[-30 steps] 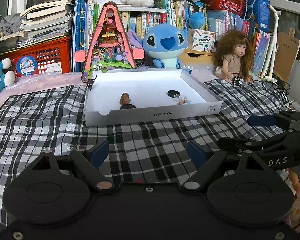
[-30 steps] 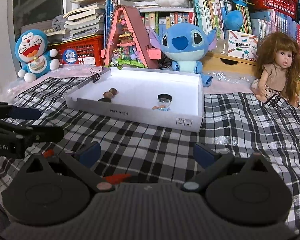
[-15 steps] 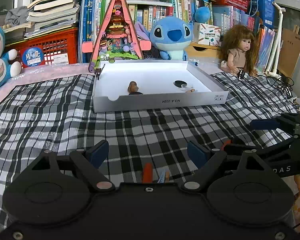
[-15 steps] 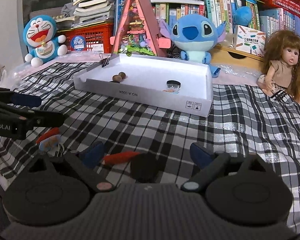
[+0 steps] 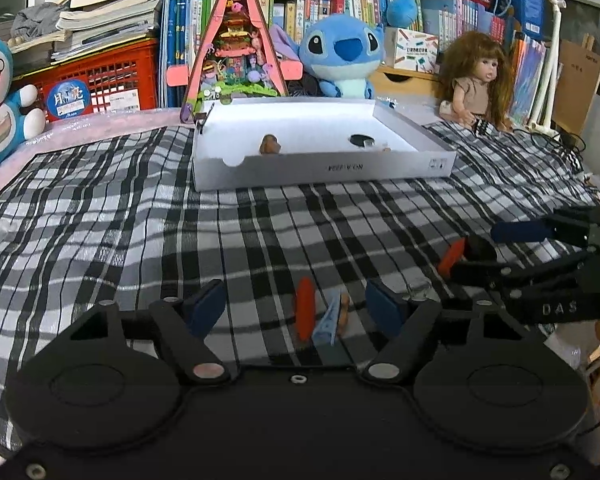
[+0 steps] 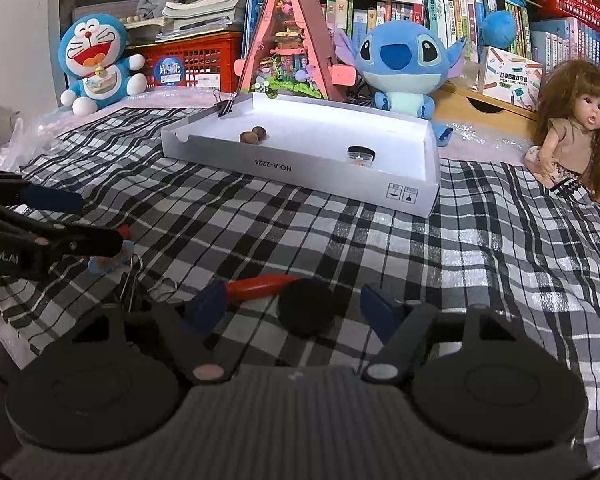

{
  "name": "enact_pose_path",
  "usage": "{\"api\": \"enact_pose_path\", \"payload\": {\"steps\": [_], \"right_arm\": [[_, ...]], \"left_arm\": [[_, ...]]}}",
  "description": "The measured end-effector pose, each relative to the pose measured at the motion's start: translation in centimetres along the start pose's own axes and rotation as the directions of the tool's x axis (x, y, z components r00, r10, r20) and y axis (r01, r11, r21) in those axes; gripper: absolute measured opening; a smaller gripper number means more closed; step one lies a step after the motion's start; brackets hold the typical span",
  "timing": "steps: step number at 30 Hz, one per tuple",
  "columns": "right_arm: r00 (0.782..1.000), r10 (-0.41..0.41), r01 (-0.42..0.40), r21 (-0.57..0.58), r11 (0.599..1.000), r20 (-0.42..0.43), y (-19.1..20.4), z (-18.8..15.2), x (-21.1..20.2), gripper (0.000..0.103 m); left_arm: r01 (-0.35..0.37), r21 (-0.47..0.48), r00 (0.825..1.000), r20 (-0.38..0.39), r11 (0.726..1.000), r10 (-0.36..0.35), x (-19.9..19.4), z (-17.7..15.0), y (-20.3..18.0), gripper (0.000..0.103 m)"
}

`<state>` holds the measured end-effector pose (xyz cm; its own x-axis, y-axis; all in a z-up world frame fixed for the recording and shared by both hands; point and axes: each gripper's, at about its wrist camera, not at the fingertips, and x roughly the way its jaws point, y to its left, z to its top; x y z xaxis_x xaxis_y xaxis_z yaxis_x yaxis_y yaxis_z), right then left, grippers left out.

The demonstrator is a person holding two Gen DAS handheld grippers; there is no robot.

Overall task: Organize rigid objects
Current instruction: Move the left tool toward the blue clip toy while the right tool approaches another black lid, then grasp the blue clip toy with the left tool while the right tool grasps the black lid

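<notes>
Near the front edge of the checked cloth (image 5: 140,220), my left gripper (image 5: 296,304) hovers low with its jaws spread wide and holding nothing; between them lie an orange stick (image 5: 304,312) and a small blue-and-tan piece (image 5: 330,320), touching neither blue pad. My right gripper (image 6: 292,308) is likewise wide open and empty, with a black disc (image 6: 306,308) on the cloth between its jaws and a red-orange stick (image 6: 260,282) just beside the disc, its end near my left pad. To the left of that, in the right wrist view, a black binder clip (image 6: 130,280) and a small blue figure (image 6: 108,260) lie close under the left gripper's fingers. Farther back sits the white tray (image 6: 300,168), open-topped with low walls, its near wall facing me and a notch cut in its left corner. Inside it are two brown nuts (image 6: 253,135) toward the left and a small black-lidded jar (image 6: 361,155) toward the right, well apart from each other; a second binder clip (image 6: 225,105) grips the tray's back-left rim. Between my grippers and the tray's near wall runs a broad stretch of bare cloth. Behind the tray stand a blue plush (image 6: 404,64), a pink triangular toy house (image 6: 290,44), and a doll (image 6: 576,128) to the right.
</notes>
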<state>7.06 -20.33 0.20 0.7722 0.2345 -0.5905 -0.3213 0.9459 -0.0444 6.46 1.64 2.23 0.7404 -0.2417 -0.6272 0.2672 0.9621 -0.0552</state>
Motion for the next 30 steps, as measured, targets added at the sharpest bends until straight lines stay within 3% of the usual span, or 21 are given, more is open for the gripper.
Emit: {"api": "enact_pose_path", "payload": {"steps": [8,16,26,30], "right_arm": [[1.000,-0.009,0.009,0.014,1.000,-0.002,-0.5,-0.3,-0.1,0.074],[1.000,-0.028,0.029,0.052,0.998,-0.003,-1.3,-0.5,0.0,0.067],[0.999,-0.032,0.032,0.054,0.998,-0.006,-1.4,-0.7,0.2,0.067],[0.999,-0.032,0.032,0.055,0.998,-0.006,-1.4,-0.7,0.2,0.066]], "left_arm": [[0.003,0.004,1.000,-0.018,1.000,-0.002,-0.1,-1.0,0.2,0.047],[0.009,0.004,1.000,-0.012,1.000,-0.009,0.0,-1.0,0.2,0.044],[-0.056,-0.002,0.998,-0.020,0.998,0.056,-0.6,-1.5,1.8,0.045],[-0.114,0.009,0.993,-0.014,0.993,0.114,-0.5,-1.4,2.1,0.045]]}}
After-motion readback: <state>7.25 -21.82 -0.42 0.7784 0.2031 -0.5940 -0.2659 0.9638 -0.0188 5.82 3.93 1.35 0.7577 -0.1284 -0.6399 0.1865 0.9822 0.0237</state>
